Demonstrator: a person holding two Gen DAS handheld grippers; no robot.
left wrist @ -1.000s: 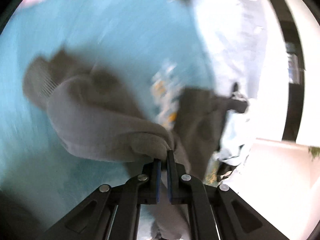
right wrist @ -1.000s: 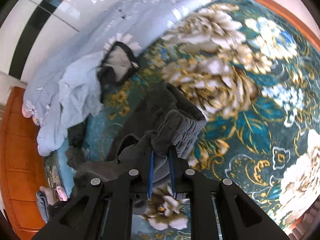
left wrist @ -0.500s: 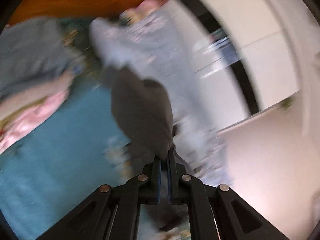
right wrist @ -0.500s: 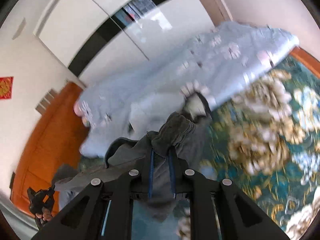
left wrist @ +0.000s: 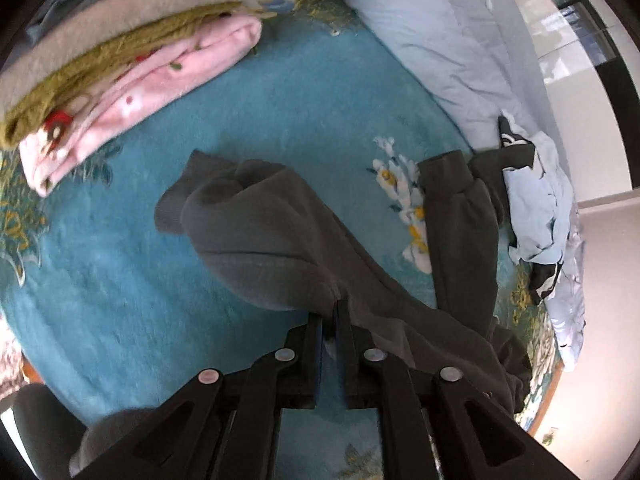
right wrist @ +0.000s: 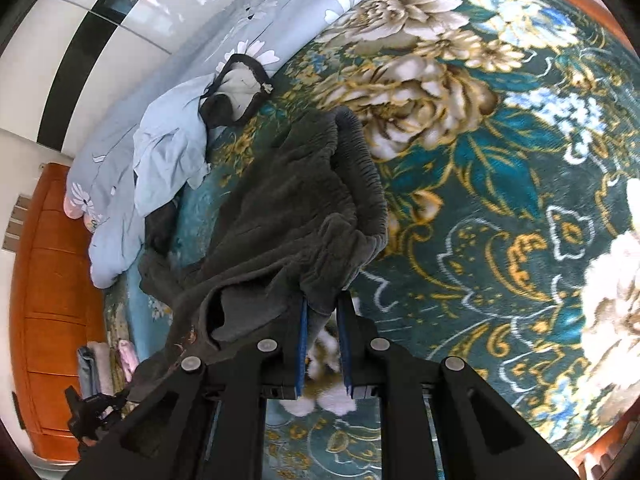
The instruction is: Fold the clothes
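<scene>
Looking down from the left wrist, a pair of dark grey trousers [left wrist: 280, 240] lies spread on the teal floral bedspread [left wrist: 120, 300], 1 leg running up and left to its cuff, the other [left wrist: 460, 220] lying apart to the right. The left claw [left wrist: 330, 312] has its jaws parting at this moment; a fold of the trouser cloth sits right at the tips, and the narrow gap between the blue pads shows light bedspread rather than cloth, so the grip looks to be letting go. Folding of this garment has, by my reading, hardly begun: the legs are not yet laid together. Up in the left corner a stack of folded clothes [left wrist: 132, 52], pink, olive and beige, suggests earlier pieces are finished. A crumpled pale blue garment [left wrist: 532, 200] and a dark one wait at the right edge by the blue quilt [left wrist: 440, 40].

From the right wrist, the right claw [right wrist: 322, 308] is pinched narrow on the gathered elastic waistband [right wrist: 360, 184] of the same trousers, cloth bunched between the pads. The waist end is rumpled and needs smoothing flat. The pale blue garment [right wrist: 172, 152] lies just beside the trousers and may crowd the fold. A wooden headboard [right wrist: 52, 300] stands far left.
</scene>
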